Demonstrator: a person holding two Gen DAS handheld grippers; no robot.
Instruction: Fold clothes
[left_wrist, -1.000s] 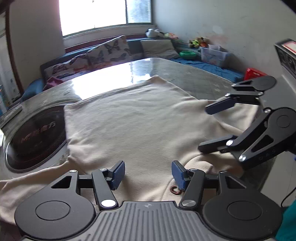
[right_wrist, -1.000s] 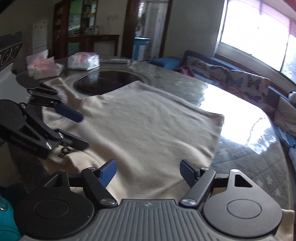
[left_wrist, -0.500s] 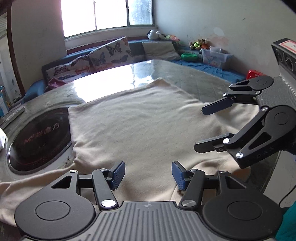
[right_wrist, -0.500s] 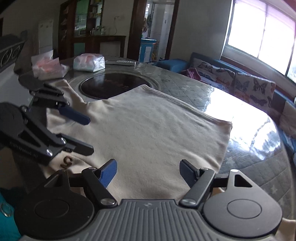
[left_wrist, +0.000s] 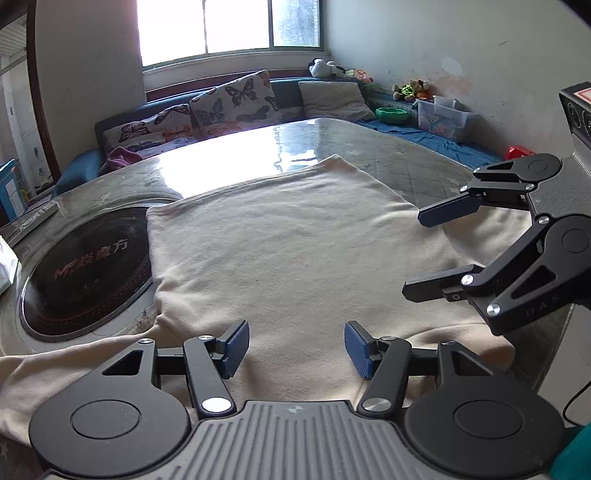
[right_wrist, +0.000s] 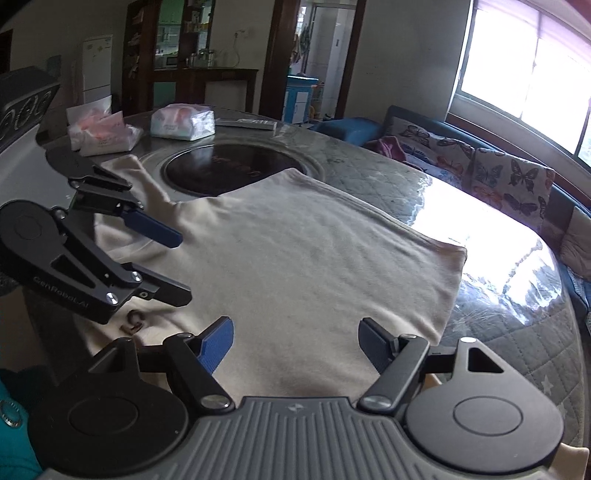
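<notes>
A cream garment (left_wrist: 295, 251) lies spread flat on the round table, its near edge draped toward me, also seen as the cream garment (right_wrist: 295, 258) in the right wrist view. My left gripper (left_wrist: 295, 349) hovers open above the near edge, holding nothing. The right gripper (left_wrist: 421, 254) hangs open at the right side over the cloth. In the right wrist view my right gripper (right_wrist: 297, 343) is open above the near hem, and the left gripper (right_wrist: 181, 266) stands open at the left, above a small brown neck loop (right_wrist: 133, 321).
A dark round cooktop (left_wrist: 85, 273) is set into the glass-covered table (left_wrist: 406, 162). Tissue packs (right_wrist: 183, 120) lie at the table's far side. A sofa with butterfly cushions (left_wrist: 229, 107) stands beyond. A teal sleeve (right_wrist: 14, 435) shows bottom left.
Both grippers have risen and drawn back from the garment; more of the cloth and room now shows. Both stayed open. The cloth has not moved.
</notes>
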